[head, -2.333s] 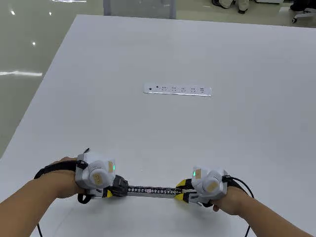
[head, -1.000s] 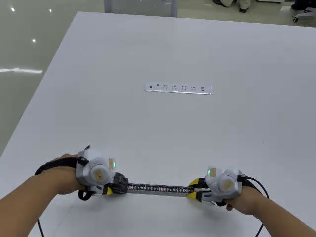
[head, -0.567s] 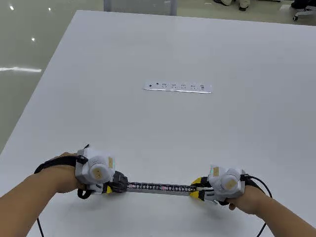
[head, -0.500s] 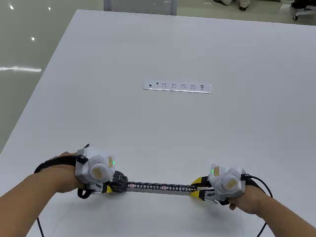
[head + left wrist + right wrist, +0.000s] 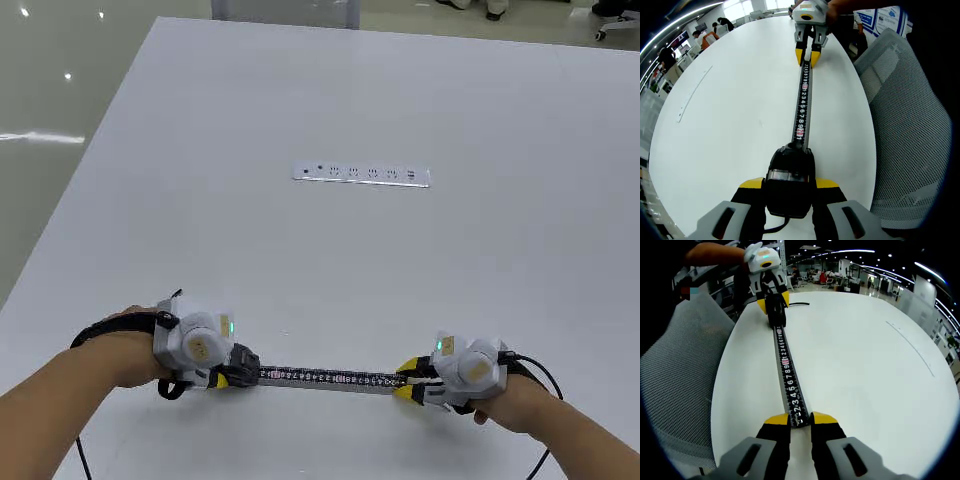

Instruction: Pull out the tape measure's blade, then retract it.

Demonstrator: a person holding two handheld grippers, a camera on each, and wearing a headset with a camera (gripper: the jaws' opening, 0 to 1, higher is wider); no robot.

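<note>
Left gripper: my left gripper is clamped on the case, one yellow-tipped jaw on either side of its black body, low by the near edge of the table
Right gripper: my right gripper is pinched on the free end of the blade, the yellow tips closed on the strip right at its tip
Blade: drawn out of the case, it runs straight from one gripper to the other, close over the table, printed face up, black numerals with red marks among them
Case: its mouth faces the right gripper and the blade leaves it at the front; whether it rests on the table or hangs just clear I cannot tell
Hands: my left hand is behind the left gripper, my right hand behind the right, both forearms coming in from the near edge
Table: white and broad, with a power strip lying well apart toward the middle, roughly parallel to the blade
Beside me: a grey mesh chair just off the table's near edge
</note>
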